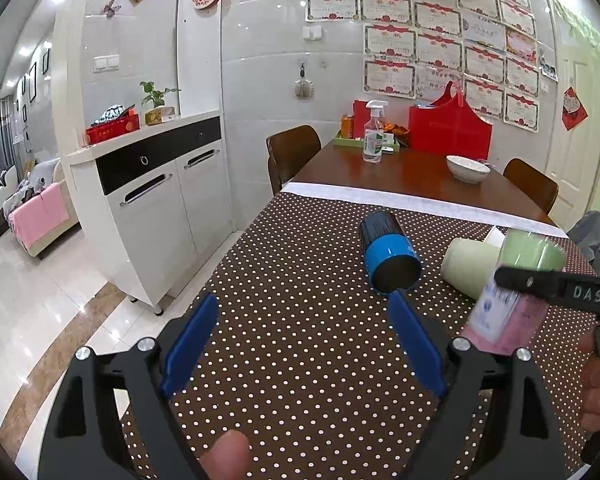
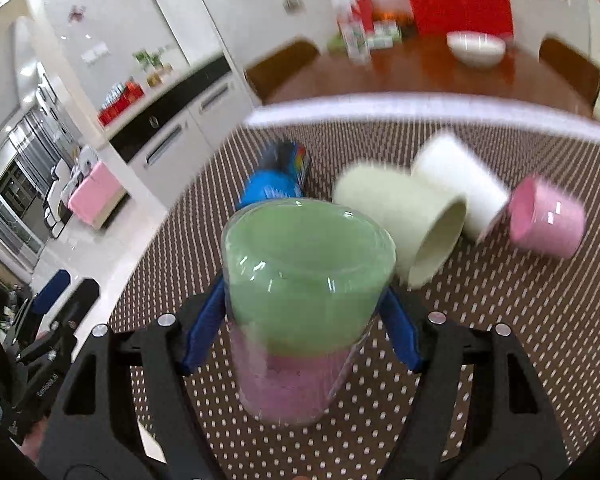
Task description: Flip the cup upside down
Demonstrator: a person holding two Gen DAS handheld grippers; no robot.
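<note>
Right gripper clamps green-pink cup; arm reads "DAS"

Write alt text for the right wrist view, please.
The right claw grips a green and pink cup above a polka-dot tablecloth. Behind it lie a blue cup, a cream cup, a white cup and a pink cup, all on their sides.

Clear green-and-pink cup, green end up, above polka-dot cloth
</note>
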